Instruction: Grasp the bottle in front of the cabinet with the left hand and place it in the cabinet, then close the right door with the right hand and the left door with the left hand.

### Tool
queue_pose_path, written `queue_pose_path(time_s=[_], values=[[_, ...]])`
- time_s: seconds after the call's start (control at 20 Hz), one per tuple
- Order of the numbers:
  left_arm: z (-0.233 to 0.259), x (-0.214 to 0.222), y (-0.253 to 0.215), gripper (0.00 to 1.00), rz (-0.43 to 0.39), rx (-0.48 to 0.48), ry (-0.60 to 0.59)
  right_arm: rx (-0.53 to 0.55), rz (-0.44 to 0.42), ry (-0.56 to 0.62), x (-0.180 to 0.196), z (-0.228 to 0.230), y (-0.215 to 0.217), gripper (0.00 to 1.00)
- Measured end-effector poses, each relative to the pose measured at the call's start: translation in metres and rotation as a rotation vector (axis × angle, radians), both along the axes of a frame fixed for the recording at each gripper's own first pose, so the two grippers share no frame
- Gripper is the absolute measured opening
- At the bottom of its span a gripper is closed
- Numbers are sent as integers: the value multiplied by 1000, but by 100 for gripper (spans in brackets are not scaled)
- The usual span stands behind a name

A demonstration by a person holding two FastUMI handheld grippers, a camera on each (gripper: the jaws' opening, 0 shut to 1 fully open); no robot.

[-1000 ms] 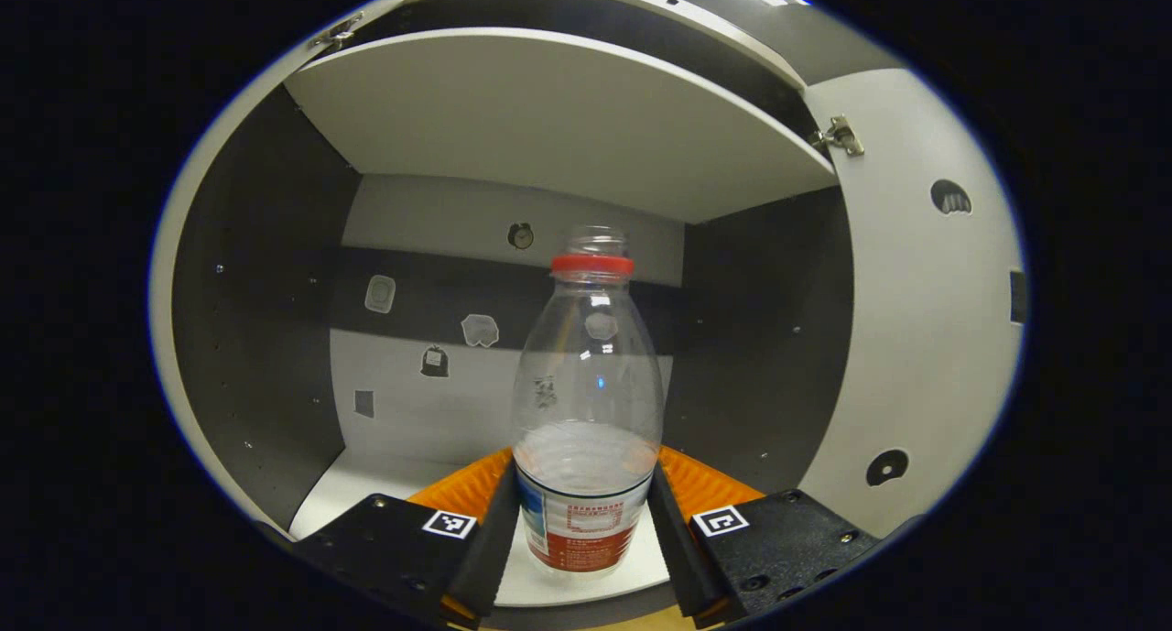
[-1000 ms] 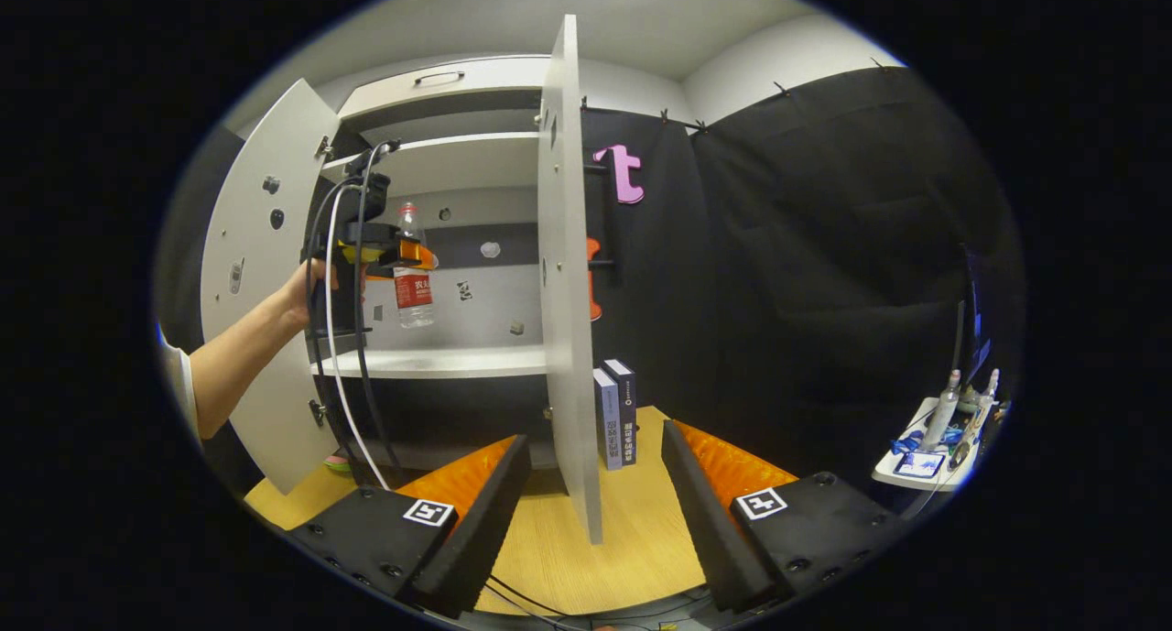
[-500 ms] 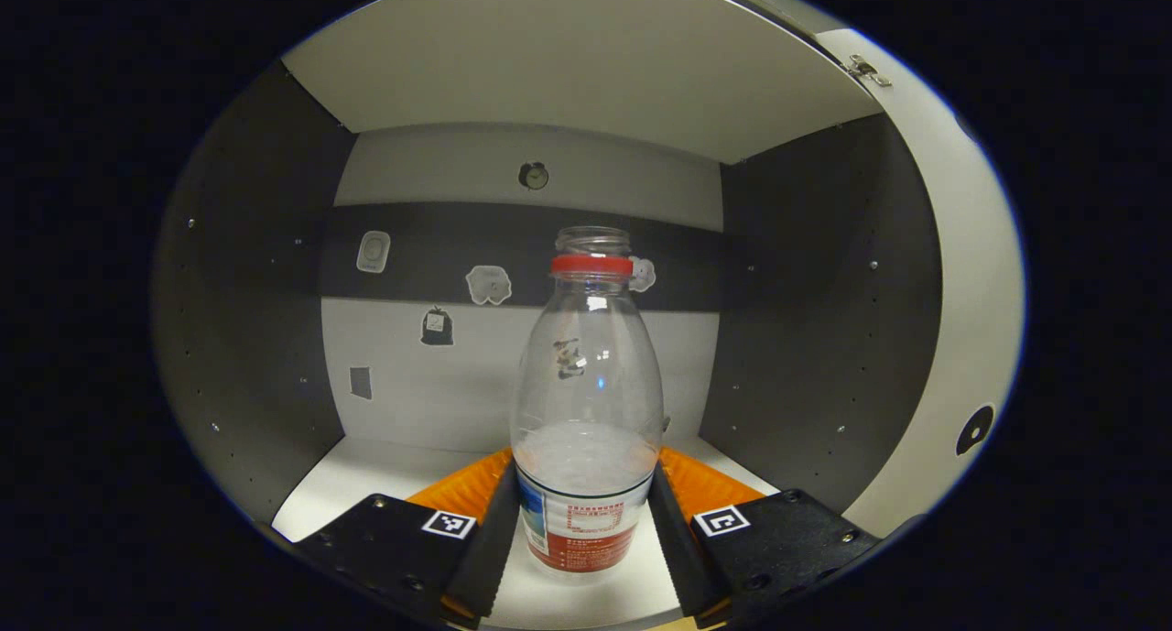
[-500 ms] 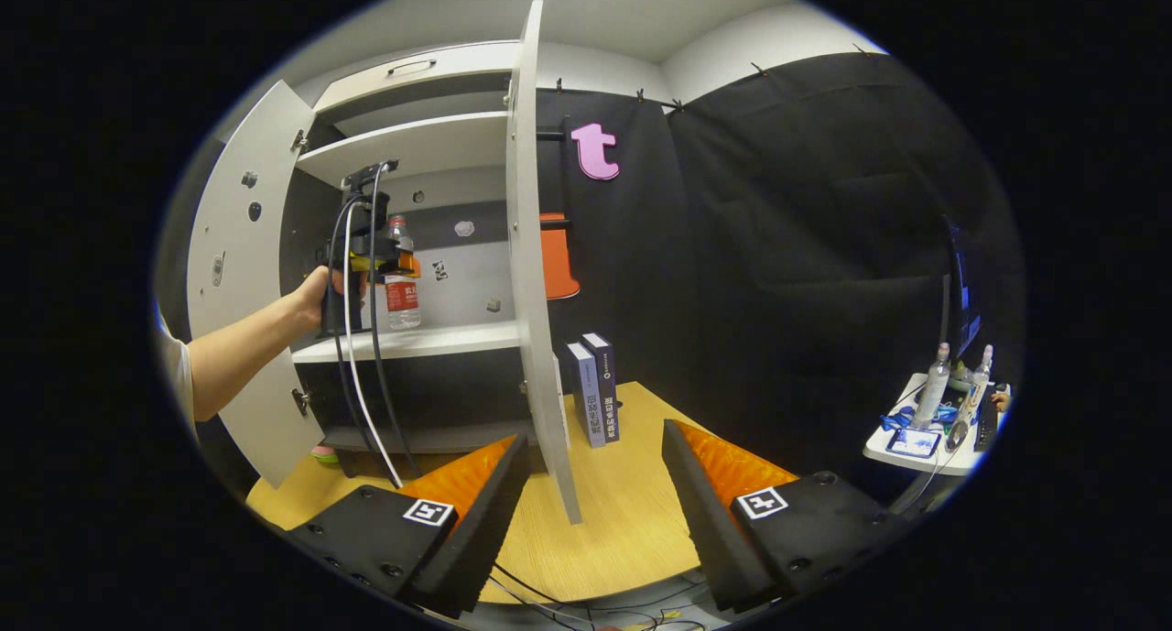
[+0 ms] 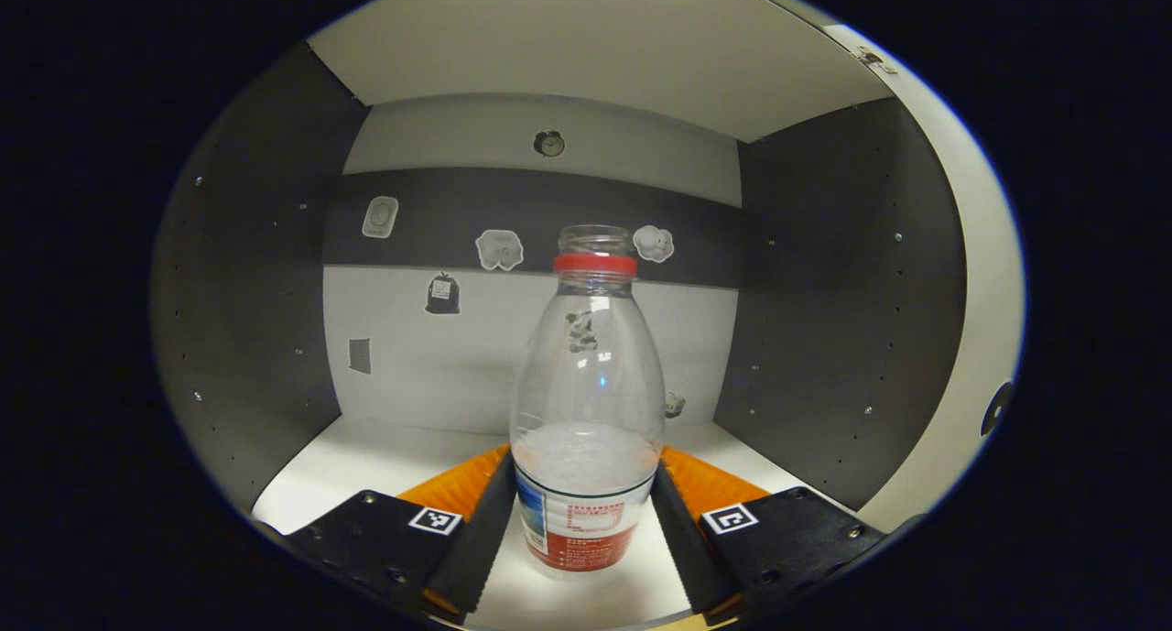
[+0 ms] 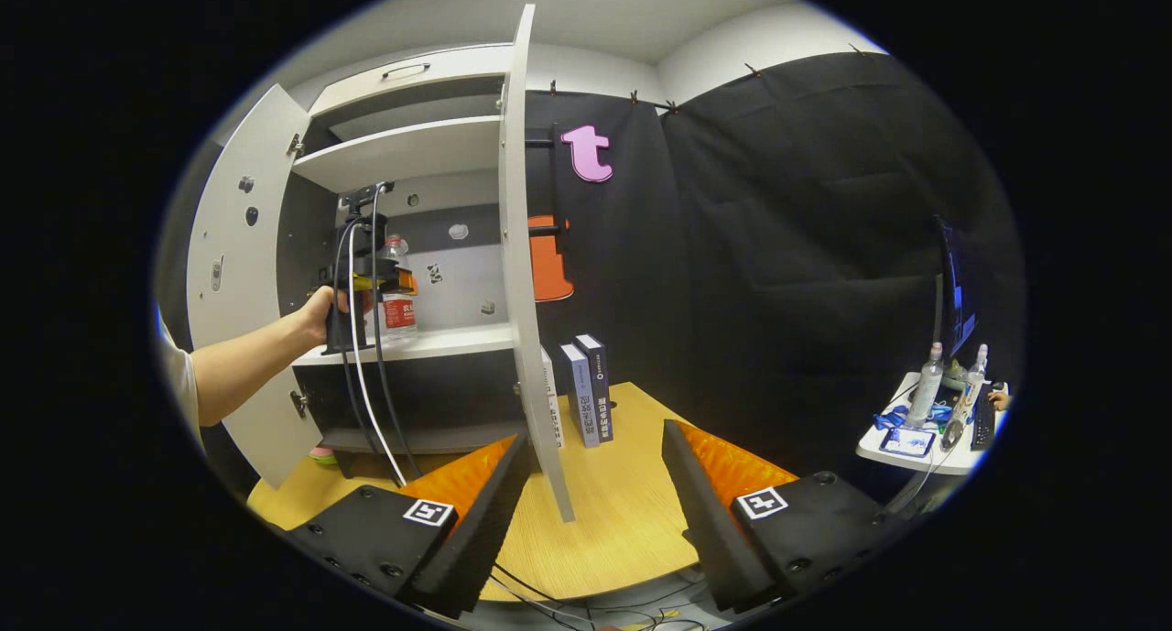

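Bottle (image 5: 587, 411) upright inside the cabinet (image 5: 256, 274), clamped low on its body between both fingers of the left gripper (image 5: 586, 530); we see a finger pressed to each side of the labelled lower part, the clear shoulder and red neck ring rising above them; its base appears to sit at or just above the white shelf (image 5: 366, 457), though the fingers hide the contact and we cannot tell which. Small stickers (image 5: 499, 249) dot the back wall behind the bottle. In the right gripper view, we see a hand (image 6: 322, 309) holding the left gripper at the shelf, cables (image 6: 362, 375) hanging down from it; the right door (image 6: 522, 274) stands open, edge-on to us, and the left door (image 6: 238, 283) is swung wide. The right gripper (image 6: 595, 494) hangs over the wooden table (image 6: 604, 512), its fingers spread apart with nothing between them; two books (image 6: 586, 388) stand upright just beside the right door.
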State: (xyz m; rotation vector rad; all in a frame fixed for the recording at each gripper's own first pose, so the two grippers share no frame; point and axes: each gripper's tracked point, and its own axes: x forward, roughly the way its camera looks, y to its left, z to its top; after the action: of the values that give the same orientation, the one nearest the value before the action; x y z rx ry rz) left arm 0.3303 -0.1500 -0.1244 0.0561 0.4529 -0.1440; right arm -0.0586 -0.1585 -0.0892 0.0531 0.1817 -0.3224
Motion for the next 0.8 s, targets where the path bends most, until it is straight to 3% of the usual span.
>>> queue_pose_path(time_s=[0.05,0.1,0.3,0.45,0.8], values=[[0,0,0,93,1,-4,-2,-1,2,1,0,0,1,96],[5,-1,2,97,7,-12,-19,-3,5,0,1,1,2,96],[58,-3,15,95,56,-63,-178,-2,19,-5,4,2,6,96],[104,-17,14,95,36,-92,-277,-5,32,-15,6,5,7,96],[176,-108,9,92,-46,-157,-336,-19,78,-45,20,13,14,96]])
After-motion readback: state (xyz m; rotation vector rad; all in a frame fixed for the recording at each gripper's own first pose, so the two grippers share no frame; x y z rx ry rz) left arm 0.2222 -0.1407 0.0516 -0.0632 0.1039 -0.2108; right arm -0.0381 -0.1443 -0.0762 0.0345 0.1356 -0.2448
